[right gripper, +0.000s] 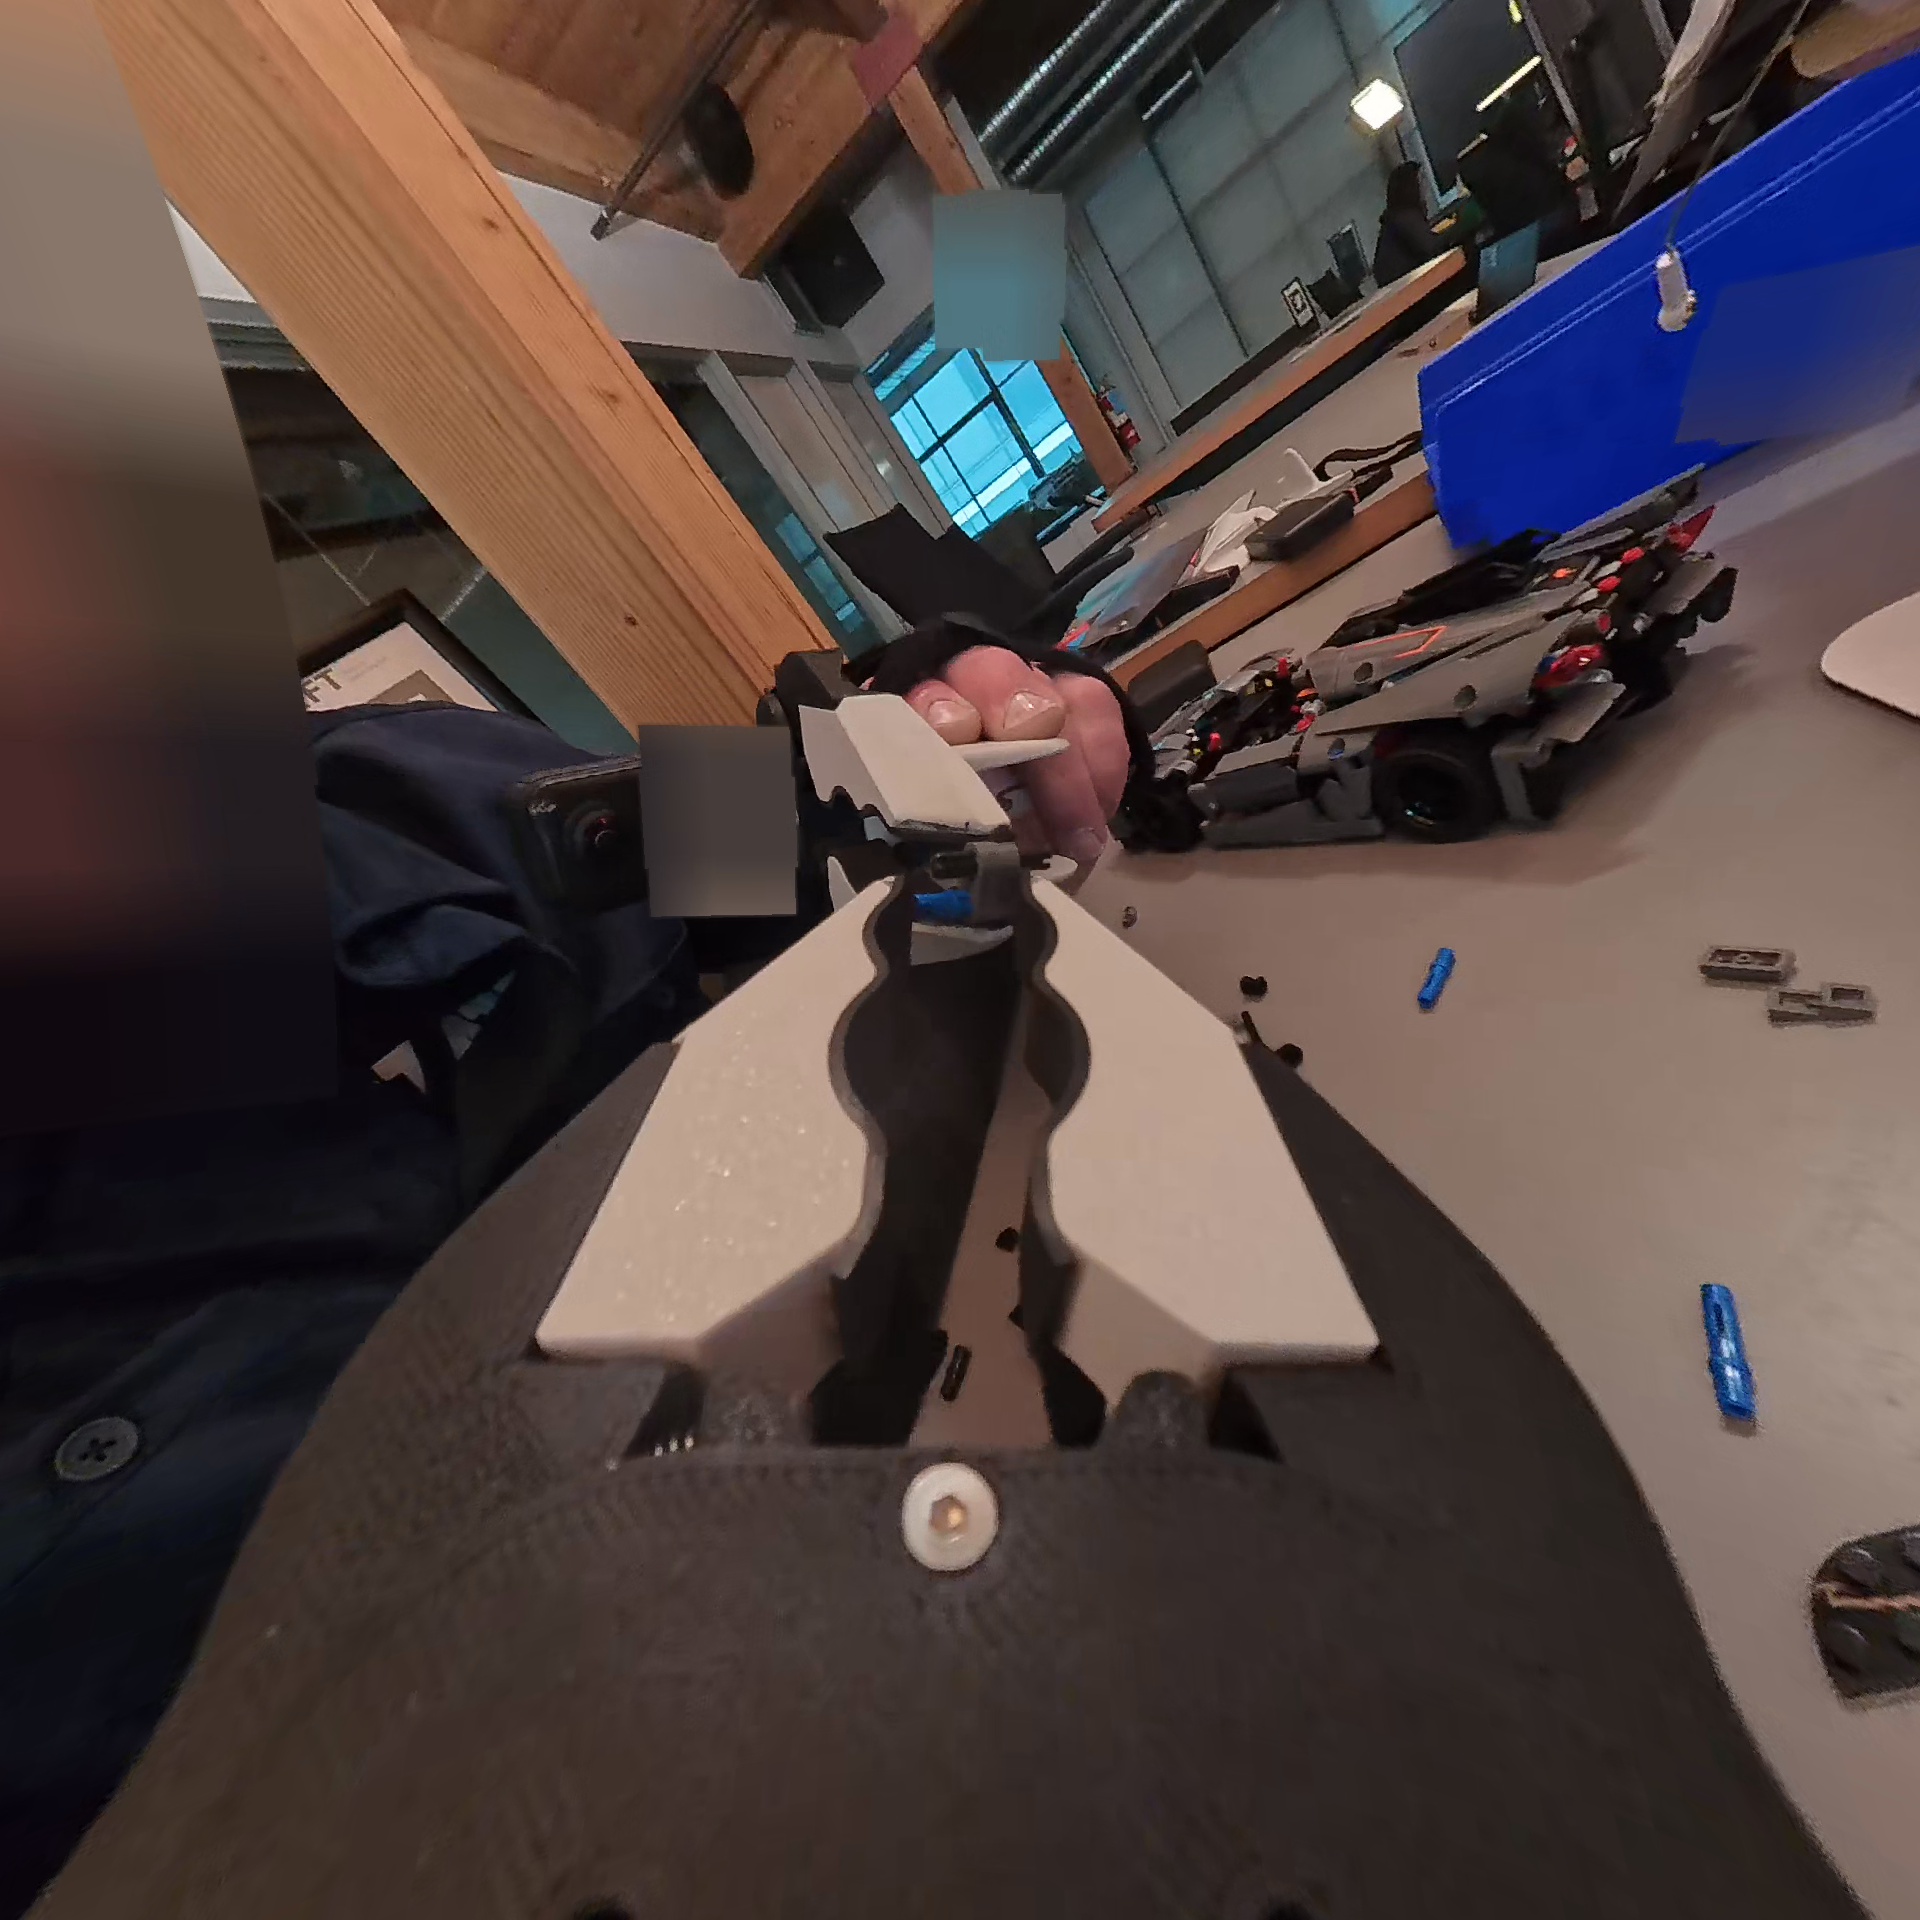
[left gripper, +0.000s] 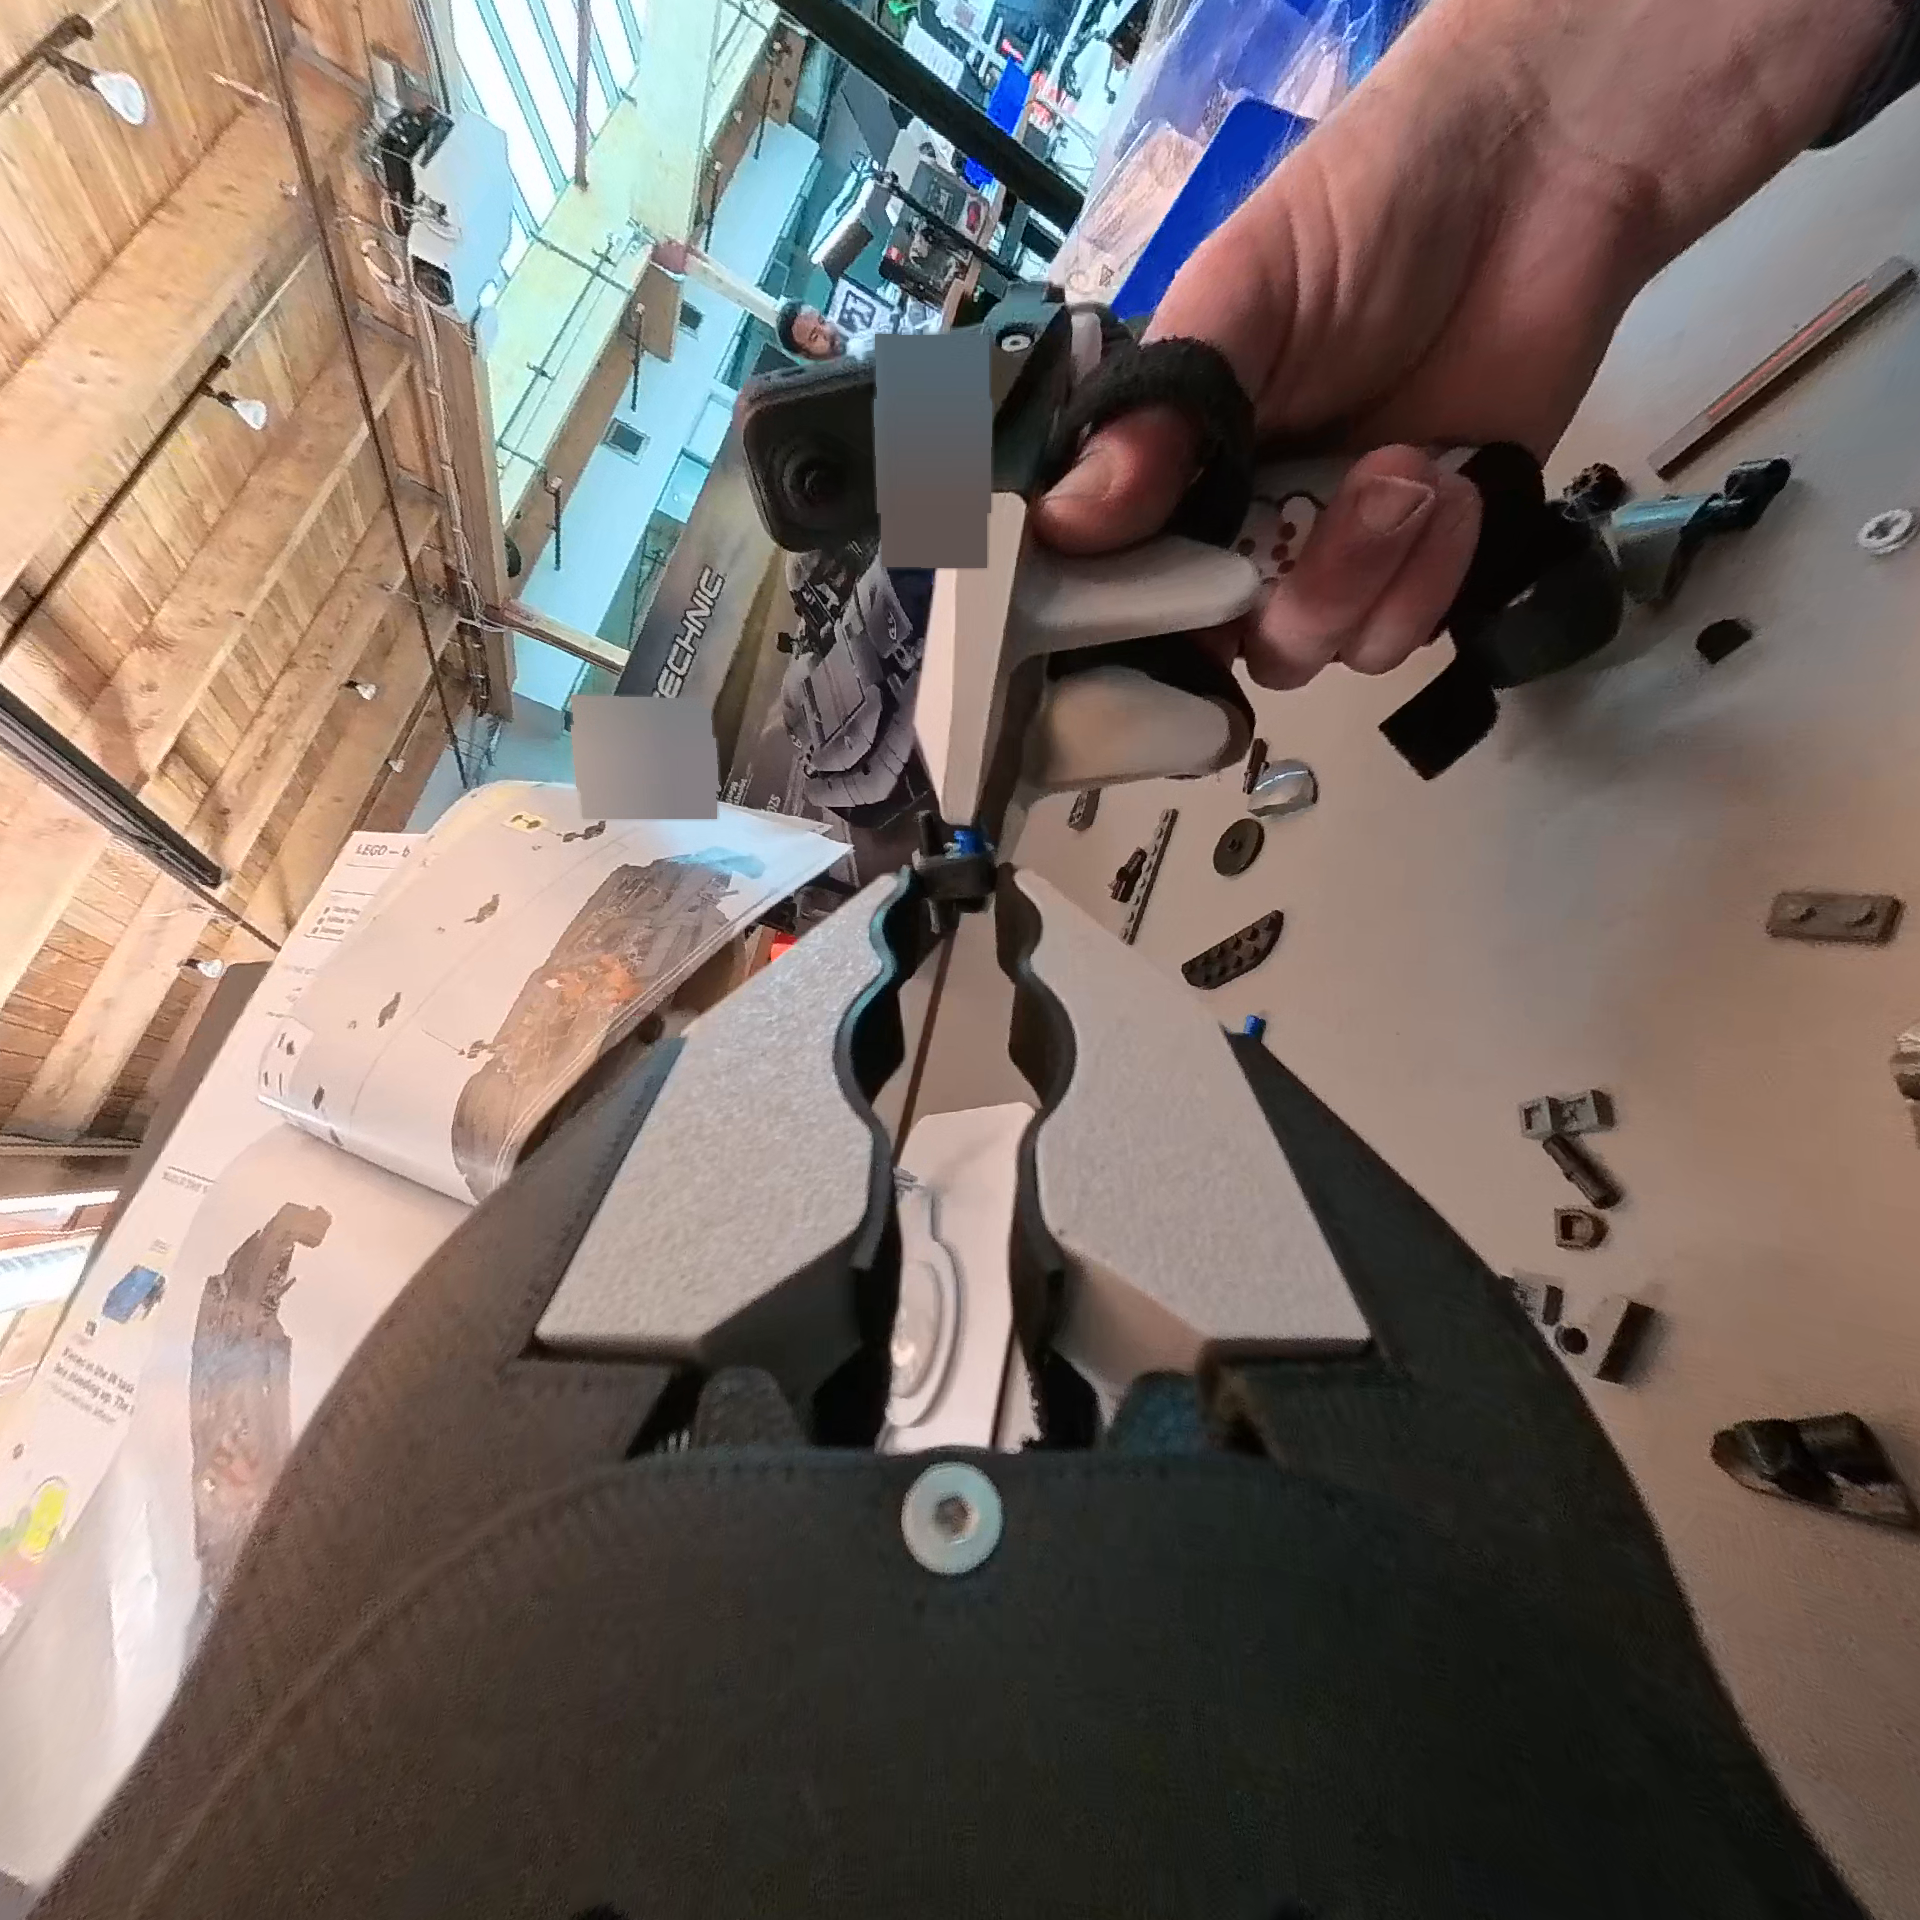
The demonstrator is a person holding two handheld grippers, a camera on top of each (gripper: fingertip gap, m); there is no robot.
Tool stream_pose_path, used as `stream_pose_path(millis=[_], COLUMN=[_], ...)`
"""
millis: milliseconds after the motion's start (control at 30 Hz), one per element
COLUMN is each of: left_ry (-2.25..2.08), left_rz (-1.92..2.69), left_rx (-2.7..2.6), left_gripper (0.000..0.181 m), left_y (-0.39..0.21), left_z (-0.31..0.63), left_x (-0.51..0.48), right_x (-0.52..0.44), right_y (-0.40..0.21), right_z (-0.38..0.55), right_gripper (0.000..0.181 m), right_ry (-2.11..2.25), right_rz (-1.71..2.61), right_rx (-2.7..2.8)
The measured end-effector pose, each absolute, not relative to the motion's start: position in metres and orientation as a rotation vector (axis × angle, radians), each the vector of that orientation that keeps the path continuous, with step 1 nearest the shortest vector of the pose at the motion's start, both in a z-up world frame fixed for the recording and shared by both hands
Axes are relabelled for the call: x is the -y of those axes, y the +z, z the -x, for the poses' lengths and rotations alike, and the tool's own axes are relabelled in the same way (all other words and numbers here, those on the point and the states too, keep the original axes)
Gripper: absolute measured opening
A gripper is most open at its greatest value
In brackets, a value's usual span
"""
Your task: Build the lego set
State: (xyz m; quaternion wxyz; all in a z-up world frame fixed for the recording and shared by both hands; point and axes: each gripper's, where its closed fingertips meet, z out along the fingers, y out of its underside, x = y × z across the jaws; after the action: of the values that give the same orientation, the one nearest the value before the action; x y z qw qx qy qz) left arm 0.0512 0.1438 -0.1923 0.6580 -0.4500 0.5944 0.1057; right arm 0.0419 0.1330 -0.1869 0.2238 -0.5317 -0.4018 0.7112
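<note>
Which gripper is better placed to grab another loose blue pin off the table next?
Probably the right gripper: two blue pins lie on the table beside it, though both grippers meet at one small piece.

table (right gripper: 1558,1091): smooth matt grey | booklet (left gripper: 540,987): glossy paper | beam (right gripper: 468,364): bare grained wood
</note>
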Motion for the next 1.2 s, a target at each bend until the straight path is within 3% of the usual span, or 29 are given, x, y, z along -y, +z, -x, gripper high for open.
stream_pose_path(millis=[933,1033,1200], left_ry=[0.294,0.318,0.33], left_rz=[0.986,1.007,1.053], left_rx=[-1.353,-1.37,-1.386], left_gripper=[0.011,0.011,0.011], left_y=[-0.182,-0.187,-0.195], left_z=[-0.052,-0.051,-0.047], left_x=[-0.136,-0.14,-0.15], right_x=[-0.125,-0.132,-0.142], right_y=[-0.179,-0.181,-0.181], right_z=[-0.042,-0.044,-0.052], right_gripper=[0.013,0.023,0.018], right_ry=[1.941,1.876,1.752], right_rz=[1.406,1.433,1.444], right_rx=[1.147,1.157,1.146])
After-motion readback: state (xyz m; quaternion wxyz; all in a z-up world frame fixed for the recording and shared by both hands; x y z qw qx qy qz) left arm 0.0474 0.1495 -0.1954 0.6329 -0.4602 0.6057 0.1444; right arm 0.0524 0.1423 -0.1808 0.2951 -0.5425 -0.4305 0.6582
